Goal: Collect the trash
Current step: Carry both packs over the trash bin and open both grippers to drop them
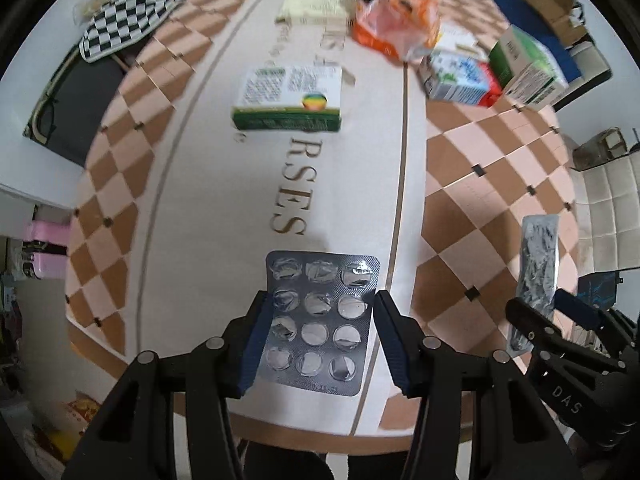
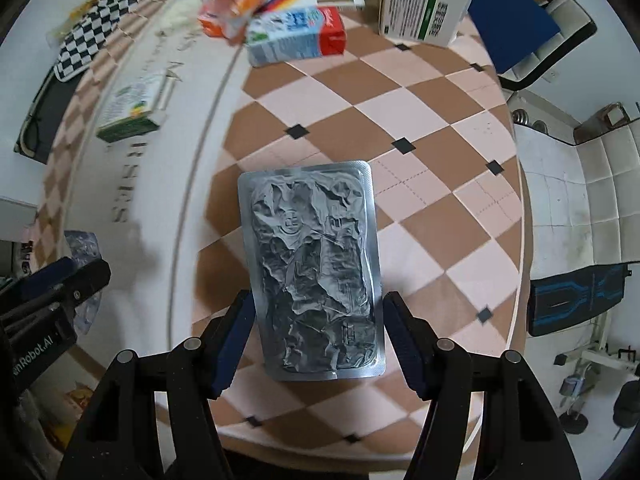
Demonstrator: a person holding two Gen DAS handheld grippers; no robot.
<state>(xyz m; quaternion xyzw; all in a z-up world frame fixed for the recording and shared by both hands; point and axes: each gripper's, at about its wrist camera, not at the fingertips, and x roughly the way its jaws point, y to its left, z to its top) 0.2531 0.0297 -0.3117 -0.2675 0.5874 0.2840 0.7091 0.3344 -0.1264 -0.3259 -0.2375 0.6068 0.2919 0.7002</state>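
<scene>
My left gripper (image 1: 320,312) is shut on a silver blister pack (image 1: 320,320) with several emptied pockets, held by its two long edges above the table's near edge. My right gripper (image 2: 316,312) is shut on a larger torn foil blister sheet (image 2: 312,268), also held by its sides above the table. In the left wrist view the right gripper (image 1: 540,312) shows at the lower right with its foil sheet (image 1: 536,264) seen edge-on. In the right wrist view the left gripper (image 2: 72,276) shows at the lower left with its clear-backed pack (image 2: 82,248).
The table (image 1: 208,200) has a cream middle strip and a brown checked cloth. On it lie a green and white medicine box (image 1: 290,98), a cream box (image 1: 314,10), a crumpled orange bag (image 1: 394,26), a blue and red carton (image 1: 460,76) and a green and white box (image 1: 528,64).
</scene>
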